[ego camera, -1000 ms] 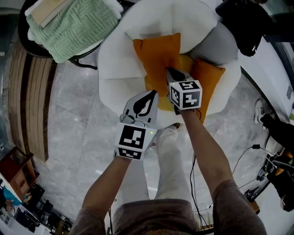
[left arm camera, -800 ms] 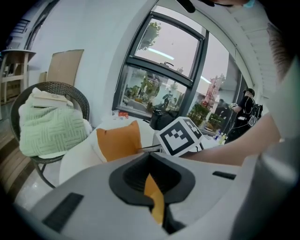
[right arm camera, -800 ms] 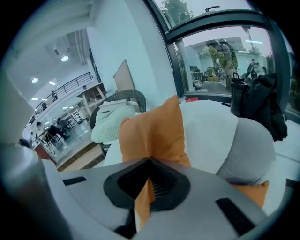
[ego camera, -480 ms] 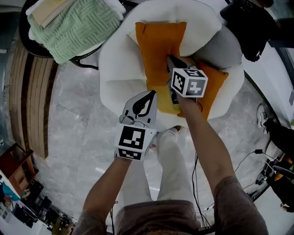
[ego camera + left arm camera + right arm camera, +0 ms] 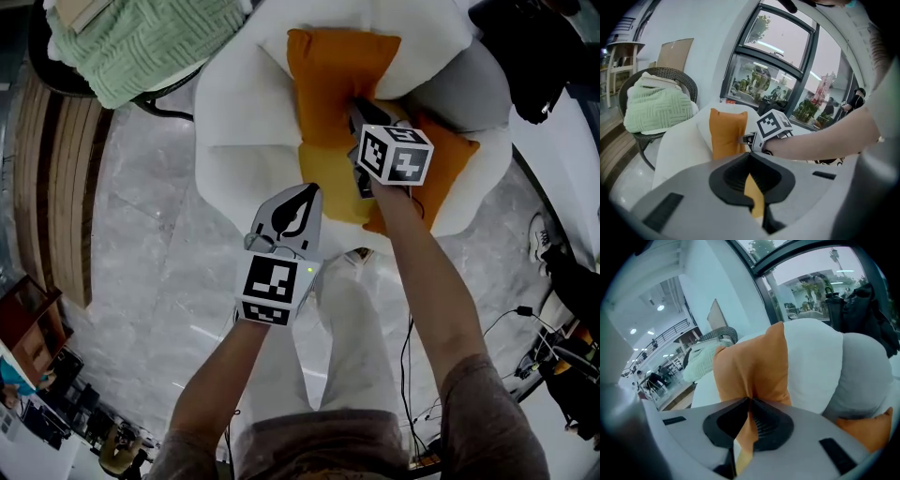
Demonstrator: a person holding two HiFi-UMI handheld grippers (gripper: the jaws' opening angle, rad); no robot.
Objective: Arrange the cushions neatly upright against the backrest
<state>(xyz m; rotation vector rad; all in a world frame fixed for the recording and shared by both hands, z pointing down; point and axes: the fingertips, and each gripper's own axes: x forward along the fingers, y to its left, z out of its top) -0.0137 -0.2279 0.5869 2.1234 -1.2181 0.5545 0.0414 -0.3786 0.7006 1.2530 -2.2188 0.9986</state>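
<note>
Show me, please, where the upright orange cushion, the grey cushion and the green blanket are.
upright orange cushion [image 5: 330, 66], head view, the middle of its face.
grey cushion [image 5: 466, 82], head view, the middle of its visible part.
green blanket [image 5: 141, 45], head view, the middle of its ribbed top.

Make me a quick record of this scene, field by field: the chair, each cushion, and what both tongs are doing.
seat: white armchair
upright cushion: orange cushion, standing at the backrest
other cushions: yellow cushion lying on the seat; second orange cushion and grey cushion at the right side
right tongs: shut on the orange cushion's fabric
left tongs: shut, empty, short of the cushions
nearby: green blanket, left of the armchair
</note>
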